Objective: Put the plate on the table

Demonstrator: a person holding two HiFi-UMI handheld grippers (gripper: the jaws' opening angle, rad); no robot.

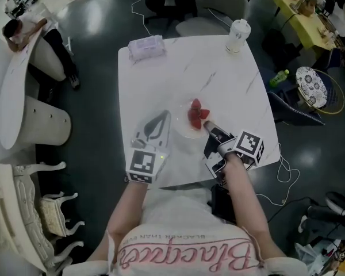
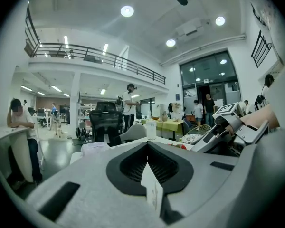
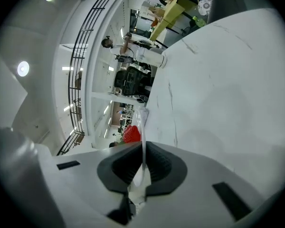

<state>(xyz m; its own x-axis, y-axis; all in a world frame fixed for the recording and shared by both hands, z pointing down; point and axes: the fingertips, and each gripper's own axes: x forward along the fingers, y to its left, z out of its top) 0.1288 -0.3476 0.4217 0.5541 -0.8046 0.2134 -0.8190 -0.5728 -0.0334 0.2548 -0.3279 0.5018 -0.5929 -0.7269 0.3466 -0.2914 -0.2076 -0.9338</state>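
A clear plate (image 1: 186,132) with red strawberries (image 1: 196,115) is over the near middle of the white table (image 1: 161,85). I cannot tell whether it touches the top. My right gripper (image 1: 209,126) is shut on the plate's near right rim. In the right gripper view the rim (image 3: 141,122) runs edge-on between the pads of the right gripper (image 3: 143,144), with a strawberry (image 3: 131,134) just behind. My left gripper (image 1: 165,116) lies at the plate's left side, apart from it. In the left gripper view the left gripper (image 2: 147,145) has its tips together.
A lidded cup (image 1: 238,35) stands at the table's far right corner and a wrapped white pack (image 1: 145,47) at the far left. Chairs (image 1: 221,4) stand beyond the table. A green bottle (image 1: 279,77) lies on the floor to the right. People are in the background.
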